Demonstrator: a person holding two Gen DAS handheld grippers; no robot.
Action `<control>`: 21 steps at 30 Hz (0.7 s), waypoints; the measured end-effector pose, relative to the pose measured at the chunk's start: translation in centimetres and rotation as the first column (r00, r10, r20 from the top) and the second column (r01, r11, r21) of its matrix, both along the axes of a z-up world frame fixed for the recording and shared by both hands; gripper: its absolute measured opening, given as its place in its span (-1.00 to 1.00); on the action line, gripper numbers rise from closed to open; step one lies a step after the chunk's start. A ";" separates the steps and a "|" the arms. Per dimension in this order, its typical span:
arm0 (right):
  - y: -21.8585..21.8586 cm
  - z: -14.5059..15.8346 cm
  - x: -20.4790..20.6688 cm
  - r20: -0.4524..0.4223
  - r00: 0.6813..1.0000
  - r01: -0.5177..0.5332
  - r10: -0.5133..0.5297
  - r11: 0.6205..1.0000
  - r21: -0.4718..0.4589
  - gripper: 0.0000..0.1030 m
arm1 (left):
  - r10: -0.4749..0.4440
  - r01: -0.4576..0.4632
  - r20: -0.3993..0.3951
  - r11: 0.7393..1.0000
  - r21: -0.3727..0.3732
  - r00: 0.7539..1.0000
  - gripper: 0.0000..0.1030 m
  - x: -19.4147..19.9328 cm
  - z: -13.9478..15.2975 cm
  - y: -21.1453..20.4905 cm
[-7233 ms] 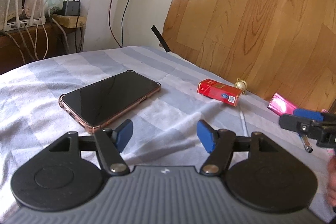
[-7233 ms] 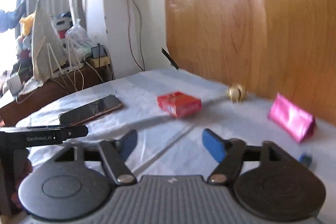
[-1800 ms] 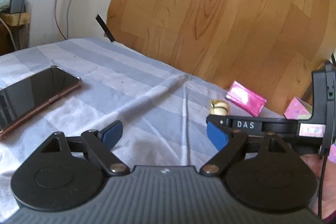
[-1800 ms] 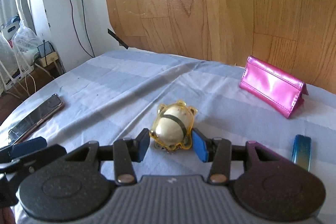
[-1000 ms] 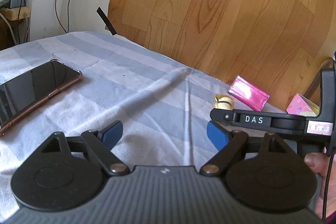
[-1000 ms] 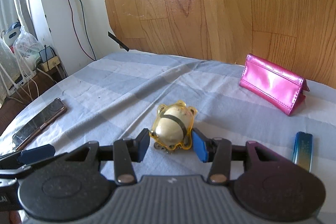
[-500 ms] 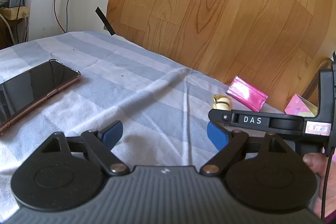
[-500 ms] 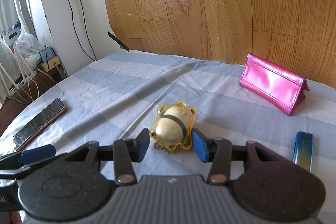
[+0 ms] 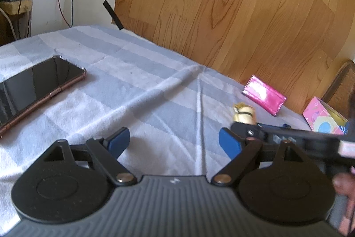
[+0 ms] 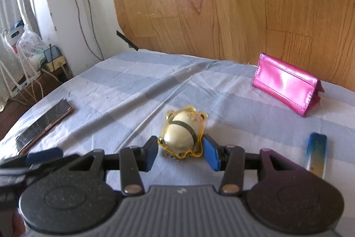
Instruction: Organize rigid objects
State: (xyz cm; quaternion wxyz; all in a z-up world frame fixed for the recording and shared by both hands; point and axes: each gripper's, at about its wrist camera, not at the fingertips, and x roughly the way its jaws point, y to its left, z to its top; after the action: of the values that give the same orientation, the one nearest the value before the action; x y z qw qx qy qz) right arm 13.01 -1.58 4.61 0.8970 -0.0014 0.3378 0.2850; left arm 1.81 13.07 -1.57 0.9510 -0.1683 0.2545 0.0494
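1. A phone [image 9: 33,90] in a copper-edged case is seen flat, screen up, at the left of the grey-and-white striped cloth [image 9: 137,90]; in the right wrist view the same phone [image 10: 44,126] lies far left, well apart from everything else.
2. The left gripper [image 9: 174,141] is held with its blue pads wide apart, nothing between them, over bare cloth.
3. The yellow turtle-shaped toy [image 10: 183,134] is clamped between the blue pads of the right gripper [image 10: 180,152], both pads touching its sides. Whether its underside touches the cloth cannot be told.
4. From the left wrist view the toy [image 9: 244,113] is seen just past the right gripper's dark finger bar, right of centre.
5. A shiny pink pouch [image 10: 287,84] is stood folded like a tent at the back right, near the wood-grain board [image 10: 244,3]; it is closed, contents not visible.
6. A pink open box [image 9: 324,118] with cartoon print is seen at the far right edge of the left wrist view; a yellow inside wall is visible, contents cannot be told.
7. A blue-to-gold flat stick [image 10: 316,153] is laid on the cloth right of the right gripper, apart from the pouch.
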 end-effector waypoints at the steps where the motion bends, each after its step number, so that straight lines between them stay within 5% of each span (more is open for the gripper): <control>1: -0.3 0.1 -0.6 -0.001 1.000 -0.010 0.010 1.000 -0.003 -0.15 | 0.000 0.001 -0.004 1.000 0.010 1.000 0.73 0.0 0.0 -0.2; 9: -4.6 0.5 -10.8 0.025 0.984 -0.176 0.178 0.982 -0.073 -0.15 | -0.053 0.073 -0.099 0.976 0.205 0.994 0.81 -2.1 0.0 -4.4; 15: -7.6 0.7 -18.4 0.091 0.965 -0.233 0.246 0.964 -0.128 -0.13 | -0.065 0.075 -0.073 0.986 0.147 0.995 0.83 -6.6 0.0 -5.3; 21: -8.6 0.7 -19.7 0.102 0.965 -0.237 0.243 0.969 -0.069 0.26 | -0.060 0.076 -0.086 0.977 0.199 0.995 0.83 -7.0 -0.1 -6.4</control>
State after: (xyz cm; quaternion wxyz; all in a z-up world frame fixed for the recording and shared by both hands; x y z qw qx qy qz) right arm -6.71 -10.21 5.34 0.8727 -0.0830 0.2933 0.3815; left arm -5.18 6.64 -1.64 0.9535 -0.0600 0.2914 0.0491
